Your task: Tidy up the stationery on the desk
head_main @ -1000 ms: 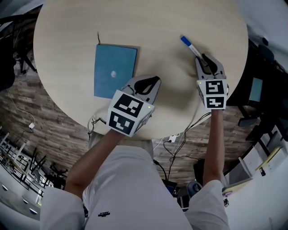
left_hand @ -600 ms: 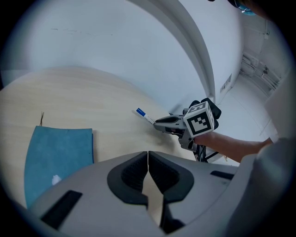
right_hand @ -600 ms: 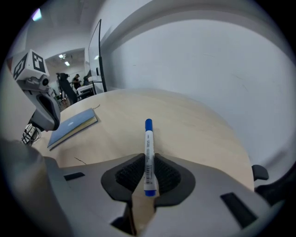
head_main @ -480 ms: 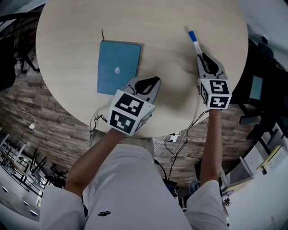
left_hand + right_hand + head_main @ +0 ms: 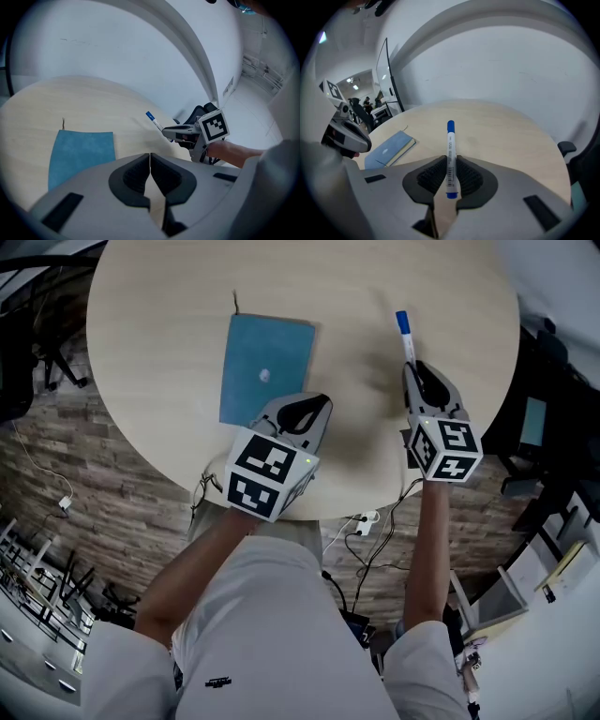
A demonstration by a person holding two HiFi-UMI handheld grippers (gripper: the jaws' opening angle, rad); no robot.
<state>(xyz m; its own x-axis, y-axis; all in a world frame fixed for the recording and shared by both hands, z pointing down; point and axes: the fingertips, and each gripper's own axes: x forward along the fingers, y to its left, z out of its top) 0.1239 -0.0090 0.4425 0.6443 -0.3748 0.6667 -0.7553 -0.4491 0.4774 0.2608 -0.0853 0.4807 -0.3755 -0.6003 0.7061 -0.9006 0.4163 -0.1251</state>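
Note:
A white marker with a blue cap (image 5: 405, 337) (image 5: 450, 154) (image 5: 153, 121) is clamped between the jaws of my right gripper (image 5: 420, 374) (image 5: 449, 165), its capped end pointing away over the round pale wooden table (image 5: 356, 296). A blue notebook (image 5: 264, 369) (image 5: 80, 150) (image 5: 389, 148) lies flat on the table left of centre, a thin dark strap at its far corner. My left gripper (image 5: 302, 412) (image 5: 150, 165) hovers just right of the notebook's near edge, its jaws together with nothing between them.
The table's near rim (image 5: 309, 512) runs just below both grippers. Cables (image 5: 370, 540) hang under it over a brick-patterned floor. A dark chair (image 5: 553, 362) stands at the right. A white wall (image 5: 497, 65) rises behind the table.
The right gripper has swung the marker from slanting left to pointing nearly straight away. The notebook sits further right in the head view as the camera shifted. The left gripper kept its place.

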